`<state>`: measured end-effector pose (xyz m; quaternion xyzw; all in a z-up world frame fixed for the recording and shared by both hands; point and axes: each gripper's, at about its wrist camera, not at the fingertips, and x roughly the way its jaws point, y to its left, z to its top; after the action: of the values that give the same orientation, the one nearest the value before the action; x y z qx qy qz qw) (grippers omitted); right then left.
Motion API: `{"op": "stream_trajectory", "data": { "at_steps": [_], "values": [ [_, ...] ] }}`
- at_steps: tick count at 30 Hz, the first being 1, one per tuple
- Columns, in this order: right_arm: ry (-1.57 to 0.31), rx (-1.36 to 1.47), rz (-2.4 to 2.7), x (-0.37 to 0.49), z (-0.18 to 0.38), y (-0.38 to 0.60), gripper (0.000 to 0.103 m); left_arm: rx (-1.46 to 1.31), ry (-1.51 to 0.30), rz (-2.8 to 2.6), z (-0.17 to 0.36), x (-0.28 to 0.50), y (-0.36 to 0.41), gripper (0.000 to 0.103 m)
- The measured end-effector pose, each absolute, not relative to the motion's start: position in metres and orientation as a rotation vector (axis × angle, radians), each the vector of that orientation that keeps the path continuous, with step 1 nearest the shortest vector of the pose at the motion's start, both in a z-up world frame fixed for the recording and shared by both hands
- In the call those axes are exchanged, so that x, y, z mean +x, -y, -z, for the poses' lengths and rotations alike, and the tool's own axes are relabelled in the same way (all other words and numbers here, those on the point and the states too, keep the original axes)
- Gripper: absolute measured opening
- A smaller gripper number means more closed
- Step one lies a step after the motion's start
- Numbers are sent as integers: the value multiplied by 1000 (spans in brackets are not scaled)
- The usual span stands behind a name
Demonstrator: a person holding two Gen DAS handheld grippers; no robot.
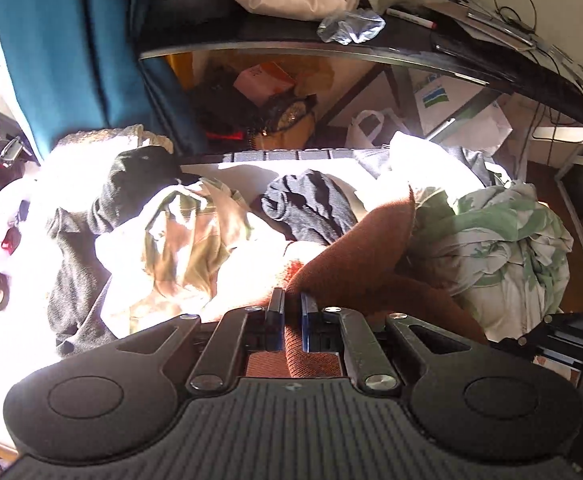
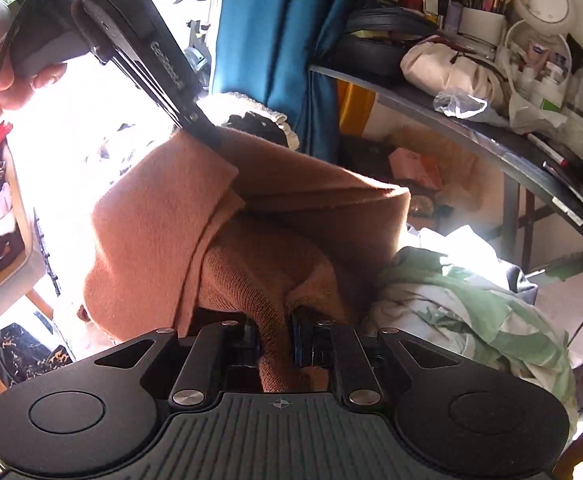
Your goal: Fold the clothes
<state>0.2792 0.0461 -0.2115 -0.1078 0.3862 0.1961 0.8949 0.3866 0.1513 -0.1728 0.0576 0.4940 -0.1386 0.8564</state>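
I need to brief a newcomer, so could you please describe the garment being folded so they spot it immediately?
Below the black desk lies a sunlit clothes pile. The rust-brown knit garment is lifted above it, pinched by both grippers, unlike the loose green-patterned cloth.

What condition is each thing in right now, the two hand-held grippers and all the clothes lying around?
Left hand-held gripper: shut on the rust-brown knit garment.
Right hand-held gripper: shut on the same garment.
Rust-brown knit garment: lifted, draped between both grippers.
Green-and-white patterned cloth: crumpled, unfolded.
Dark grey garment: crumpled.
Camouflage garment: rumpled, unfolded.
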Motion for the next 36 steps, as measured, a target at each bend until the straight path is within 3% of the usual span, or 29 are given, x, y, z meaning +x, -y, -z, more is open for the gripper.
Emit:
{"op": "stream_trajectory", "data": {
  "at_steps": [3, 6, 10, 11, 12, 14, 17, 23, 26, 36],
  "values": [
    [-834, -219, -396, 279, 219, -44, 12, 118, -969, 149, 161, 384, -179, 0],
    [-875, -180, -336, 281, 225, -35, 12, 107, -856, -30, 137, 382, -217, 0],
    [-879, -80, -241, 283, 224, -8, 12, -99, -908, -43, 126, 394, -273, 4],
    [-880, -57, -220, 283, 224, -2, 12, -134, -935, -19, 129, 397, -273, 16],
    [-882, -59, -222, 286, 224, 1, 12, -164, -965, 4, 133, 399, -270, 43],
    [-886, -79, -235, 288, 225, -2, 12, -197, -985, 123, 142, 394, -245, 71],
    [-887, -102, -250, 290, 224, -9, 12, -190, -1066, 267, 164, 392, -195, 73],
    [-885, -116, -258, 287, 222, -18, 12, -134, -1202, 374, 216, 401, -110, 72],
    [-879, -120, -261, 285, 219, -20, 12, 39, -1135, 278, 220, 398, -95, 13],
    [-854, -120, -289, 286, 209, -24, 12, -96, -916, 105, 141, 382, -194, 8]
  ]
}}
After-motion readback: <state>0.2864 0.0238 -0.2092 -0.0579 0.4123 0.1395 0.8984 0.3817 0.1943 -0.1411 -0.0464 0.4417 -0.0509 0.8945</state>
